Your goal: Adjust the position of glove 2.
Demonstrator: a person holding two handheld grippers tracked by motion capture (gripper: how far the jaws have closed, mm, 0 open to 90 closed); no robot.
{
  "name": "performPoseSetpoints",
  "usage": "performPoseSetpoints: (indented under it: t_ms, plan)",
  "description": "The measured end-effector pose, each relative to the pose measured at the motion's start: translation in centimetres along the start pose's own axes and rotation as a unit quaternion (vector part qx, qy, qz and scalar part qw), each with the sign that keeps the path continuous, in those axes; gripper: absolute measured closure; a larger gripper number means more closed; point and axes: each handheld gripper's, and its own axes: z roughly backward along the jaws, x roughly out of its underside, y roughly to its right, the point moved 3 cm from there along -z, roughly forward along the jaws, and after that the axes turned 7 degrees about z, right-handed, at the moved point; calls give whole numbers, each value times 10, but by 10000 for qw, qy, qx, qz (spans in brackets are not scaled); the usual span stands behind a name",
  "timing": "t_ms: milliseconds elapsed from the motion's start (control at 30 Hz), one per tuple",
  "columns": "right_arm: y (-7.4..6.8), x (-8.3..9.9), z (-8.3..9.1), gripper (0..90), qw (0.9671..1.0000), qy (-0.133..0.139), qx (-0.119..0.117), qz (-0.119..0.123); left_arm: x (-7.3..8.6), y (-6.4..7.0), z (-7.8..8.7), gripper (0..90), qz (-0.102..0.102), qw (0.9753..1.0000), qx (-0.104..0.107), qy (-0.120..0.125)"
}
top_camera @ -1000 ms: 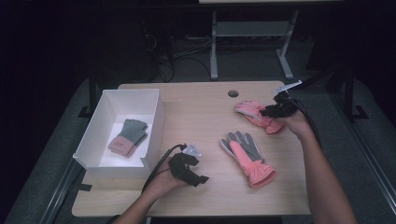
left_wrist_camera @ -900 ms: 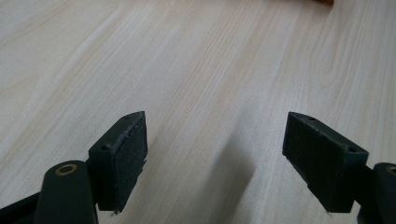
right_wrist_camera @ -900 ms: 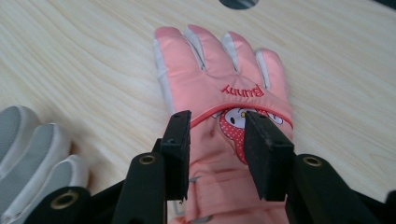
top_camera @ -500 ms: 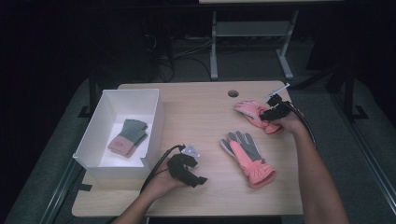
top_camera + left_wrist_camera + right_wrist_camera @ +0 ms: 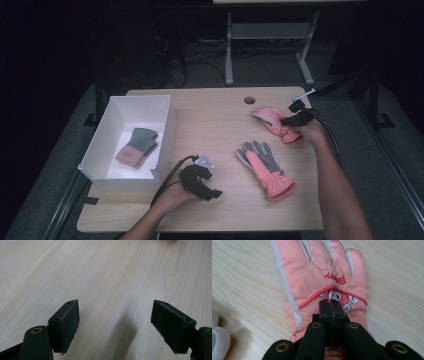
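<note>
Clearly the left hand-held gripper (image 5: pixel 216 192) rests wide open and empty on the bench (image 5: pixel 210 107), beside the white box (image 5: pixel 165 125). Far right, the right hand-held gripper (image 5: pixel 331 305) is pinched on the pink glove (image 5: pixel 319 272), which lies flat. Judging by that thin pinch of fabric, the glove could slip free when lifted.

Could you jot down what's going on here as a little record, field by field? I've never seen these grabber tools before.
Surface: wooden table
Right gripper: jaws closed together over the pink glove, which lies flat near the table's far right
Left gripper: jaws wide apart, nothing between them, low over bare wood near the front edge
Second glove: pink and grey, lying palm up in the middle, untouched
White box: at the left, open, holding a grey and pink glove pair
Work in hand: seemingly picking up the far glove
</note>
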Motion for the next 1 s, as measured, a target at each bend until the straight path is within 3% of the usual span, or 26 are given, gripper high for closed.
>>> performPoseSetpoints:
  t_ms: [400,667,933,1000]
  plan:
    - [-9,-7,47,900,9991,392,60,-139,0,-1,3,219,-5,10000,-28,62]
    - [-28,8,78,900,9979,571,16,-309,0,1,4,217,-12,9999,-39,100]
    - [-56,27,104,900,9970,734,-15,-230,1,1,3,217,-40,9998,-78,151]
    - [-62,32,111,900,9962,811,-65,-320,0,0,3,217,-46,9998,-91,168]
